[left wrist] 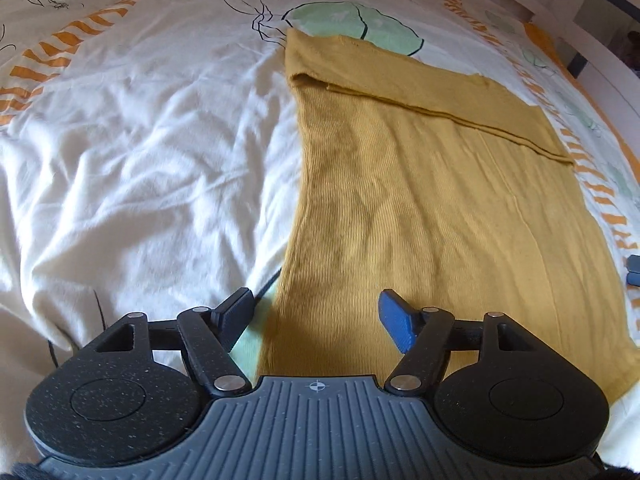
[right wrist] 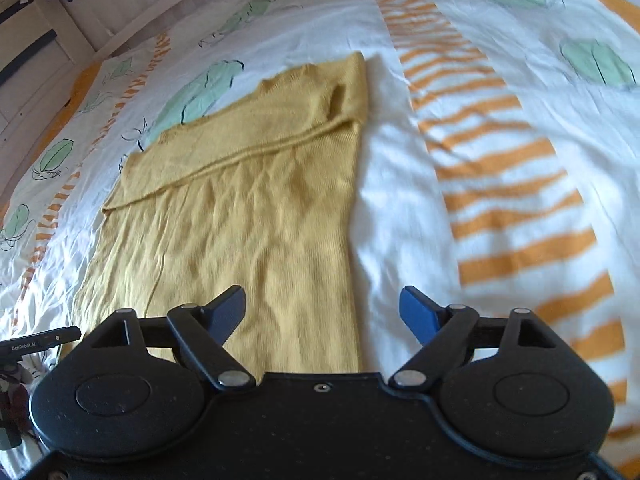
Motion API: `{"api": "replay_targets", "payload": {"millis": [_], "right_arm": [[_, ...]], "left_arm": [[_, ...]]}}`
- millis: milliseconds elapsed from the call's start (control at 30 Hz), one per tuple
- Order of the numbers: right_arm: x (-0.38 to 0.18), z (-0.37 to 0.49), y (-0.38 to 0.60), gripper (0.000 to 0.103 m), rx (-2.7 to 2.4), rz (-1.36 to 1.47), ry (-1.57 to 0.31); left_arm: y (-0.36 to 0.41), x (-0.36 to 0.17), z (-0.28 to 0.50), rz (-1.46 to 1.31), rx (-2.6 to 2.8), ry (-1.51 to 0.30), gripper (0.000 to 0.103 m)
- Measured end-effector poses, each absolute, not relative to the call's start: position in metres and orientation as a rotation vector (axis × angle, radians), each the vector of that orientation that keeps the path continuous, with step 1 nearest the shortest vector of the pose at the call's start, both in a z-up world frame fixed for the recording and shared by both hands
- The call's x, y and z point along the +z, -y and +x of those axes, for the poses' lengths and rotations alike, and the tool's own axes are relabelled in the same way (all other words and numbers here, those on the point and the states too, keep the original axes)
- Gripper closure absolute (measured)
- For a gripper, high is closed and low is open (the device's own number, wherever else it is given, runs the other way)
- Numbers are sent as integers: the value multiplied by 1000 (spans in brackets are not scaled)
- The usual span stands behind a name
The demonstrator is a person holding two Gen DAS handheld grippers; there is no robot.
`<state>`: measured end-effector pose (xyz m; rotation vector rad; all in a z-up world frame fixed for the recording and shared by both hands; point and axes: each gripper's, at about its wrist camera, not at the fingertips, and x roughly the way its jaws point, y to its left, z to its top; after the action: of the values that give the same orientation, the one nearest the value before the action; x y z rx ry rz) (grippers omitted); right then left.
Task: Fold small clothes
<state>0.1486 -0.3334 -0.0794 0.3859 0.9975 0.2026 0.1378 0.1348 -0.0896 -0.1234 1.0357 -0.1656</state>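
A mustard-yellow knit garment (left wrist: 420, 208) lies flat on the bed, its far part folded over in a band across the top. It also shows in the right wrist view (right wrist: 248, 208). My left gripper (left wrist: 316, 316) is open and empty, just above the garment's near left edge. My right gripper (right wrist: 324, 312) is open and empty, above the garment's near right edge. The right gripper's blue fingertips (left wrist: 634, 270) peek in at the left wrist view's right edge.
The white bedcover (left wrist: 140, 152) has orange stripes (right wrist: 512, 208) and green leaf prints (left wrist: 352, 24), and is wrinkled left of the garment. A white bed frame (right wrist: 60, 40) runs along the far side. Part of the left gripper (right wrist: 36, 344) shows at the lower left.
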Motion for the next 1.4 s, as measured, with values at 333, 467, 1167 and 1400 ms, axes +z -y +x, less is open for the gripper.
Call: {"api": "replay_targets", "payload": {"millis": [333,467,1167,1400], "right_arm": [[-88,115,337,9,224,487,-1137],[-94,105,335,8,260,504,-1186],[-108,110,335,0,348,538,-1212],[-107,108,338,0,354,546,-1211]], "left_arm": [[-132,-94,103,-86,-220,-1069,35],[-131,-94,95,-73,-240,-1071,34],[-151,-96,98,-206,-316,-1094,25],[-169,-90,94,-293,-304,-1106,38]]}}
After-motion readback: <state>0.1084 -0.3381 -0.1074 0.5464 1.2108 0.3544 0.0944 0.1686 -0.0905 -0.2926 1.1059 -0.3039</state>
